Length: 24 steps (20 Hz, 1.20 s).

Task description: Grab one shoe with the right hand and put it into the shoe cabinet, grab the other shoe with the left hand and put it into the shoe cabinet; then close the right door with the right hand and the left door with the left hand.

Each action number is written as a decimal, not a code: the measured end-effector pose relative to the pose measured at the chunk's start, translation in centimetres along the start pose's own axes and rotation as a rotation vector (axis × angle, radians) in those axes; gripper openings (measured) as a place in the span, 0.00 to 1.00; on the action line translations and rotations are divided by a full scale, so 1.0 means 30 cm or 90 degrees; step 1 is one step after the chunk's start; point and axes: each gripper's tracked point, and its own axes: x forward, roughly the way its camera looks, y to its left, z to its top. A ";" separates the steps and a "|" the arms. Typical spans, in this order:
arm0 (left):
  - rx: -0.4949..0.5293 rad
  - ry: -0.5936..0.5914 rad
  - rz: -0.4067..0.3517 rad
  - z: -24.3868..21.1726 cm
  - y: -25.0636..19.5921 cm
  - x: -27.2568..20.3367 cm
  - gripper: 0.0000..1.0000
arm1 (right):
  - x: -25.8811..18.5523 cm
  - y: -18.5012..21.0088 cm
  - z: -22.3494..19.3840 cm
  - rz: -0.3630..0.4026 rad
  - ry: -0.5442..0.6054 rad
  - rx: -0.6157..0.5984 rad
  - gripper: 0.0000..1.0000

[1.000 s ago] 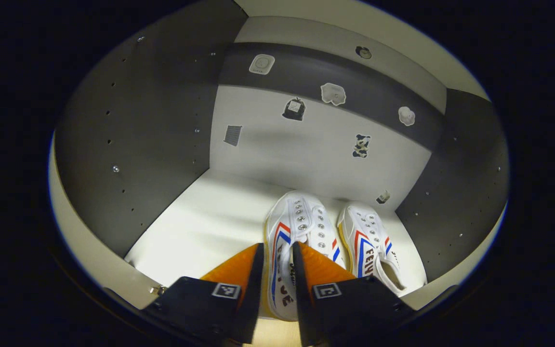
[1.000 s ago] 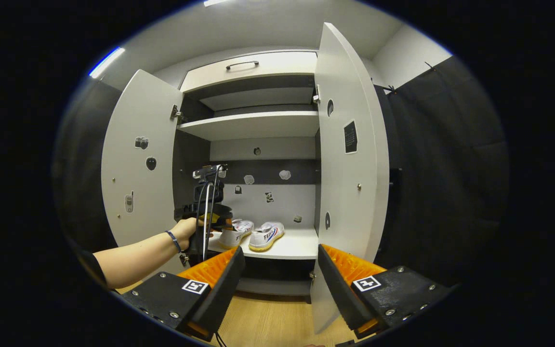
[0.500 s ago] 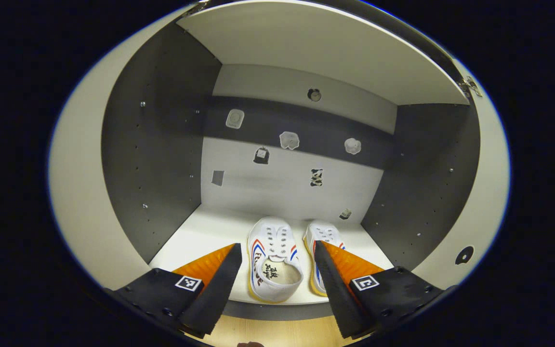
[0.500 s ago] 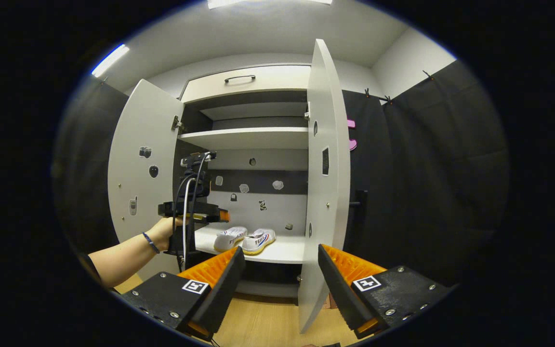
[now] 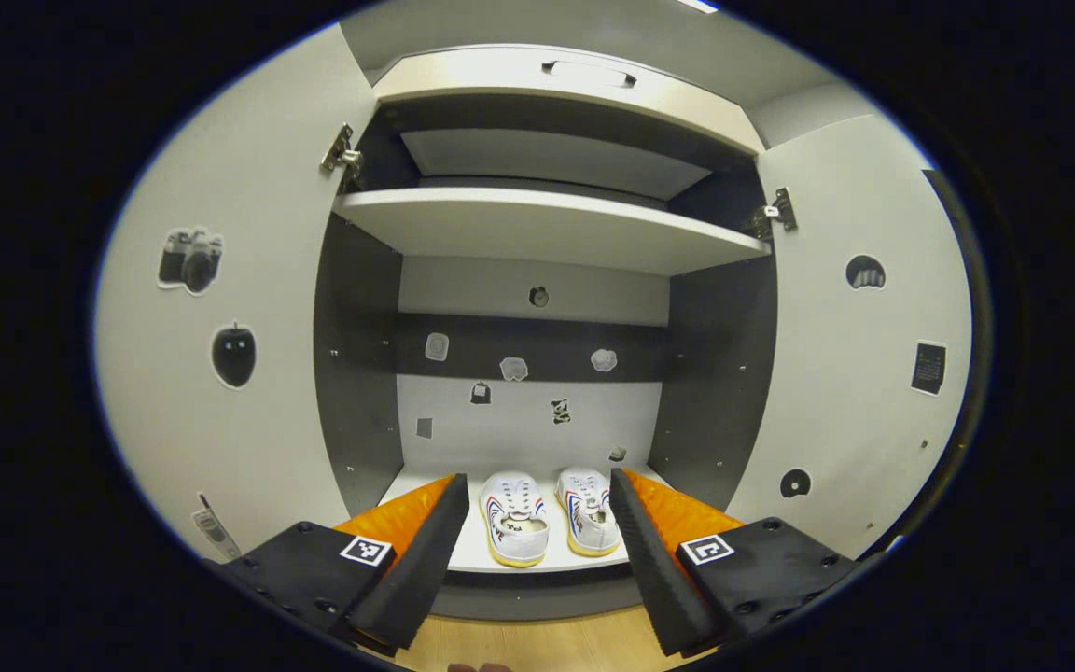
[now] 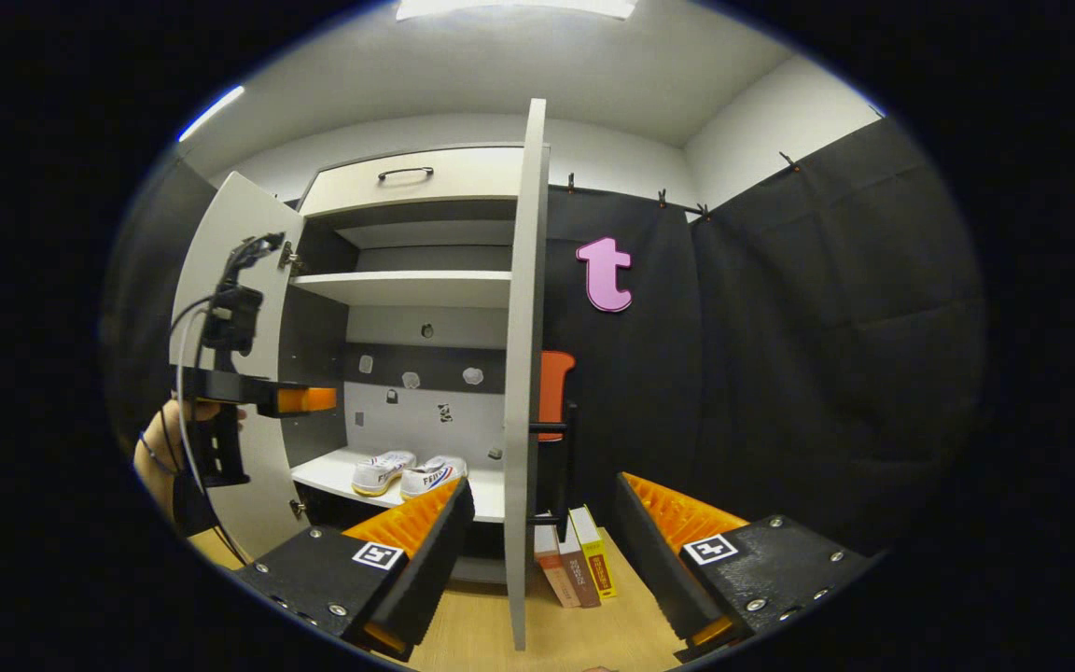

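Note:
Two white shoes with red and blue stripes stand side by side on the cabinet's lower shelf (image 5: pixel 463 555), the left shoe (image 5: pixel 514 527) beside the right shoe (image 5: pixel 587 521). My left gripper (image 5: pixel 533 560) is open and holds nothing, out in front of the cabinet. Both doors stand open: the left door (image 5: pixel 220 392) and the right door (image 5: pixel 855 392). In the right gripper view my right gripper (image 6: pixel 542 551) is open, just before the right door's edge (image 6: pixel 519 373). The shoes (image 6: pixel 407 473) lie beyond it, and a hand holds the left gripper (image 6: pixel 318 399) by the left door (image 6: pixel 248 485).
An upper shelf (image 5: pixel 547 229) and a drawer with a handle (image 5: pixel 584 75) sit above. Several books (image 6: pixel 575 560) stand on the wooden floor (image 6: pixel 621 625) right of the right door, with an orange chair back (image 6: pixel 553 392) behind them.
My left gripper opened off the left shoe and drew back out of the cabinet. My right gripper swung to the right, so the right door now shows edge-on.

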 end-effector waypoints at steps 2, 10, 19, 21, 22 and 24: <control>0.008 -0.010 -0.001 0.025 0.008 -0.087 0.96 | 0.013 -0.037 0.006 -0.010 -0.002 0.001 0.93; -0.022 -0.027 0.001 0.037 0.130 -0.372 0.96 | 0.120 -0.115 -0.030 -0.022 0.009 0.000 0.93; -0.055 -0.090 0.108 0.095 0.398 -0.605 0.96 | 0.186 -0.099 -0.073 0.011 0.026 -0.044 0.92; -0.059 -0.088 0.122 0.088 0.426 -0.620 0.96 | 0.184 -0.080 -0.061 0.024 0.016 -0.054 0.92; -0.062 -0.089 0.123 0.088 0.426 -0.621 0.96 | 0.185 -0.074 -0.060 0.028 0.016 -0.056 0.89; -0.069 -0.086 0.118 0.079 0.429 -0.625 0.96 | 0.182 -0.055 -0.062 0.036 0.016 -0.056 0.86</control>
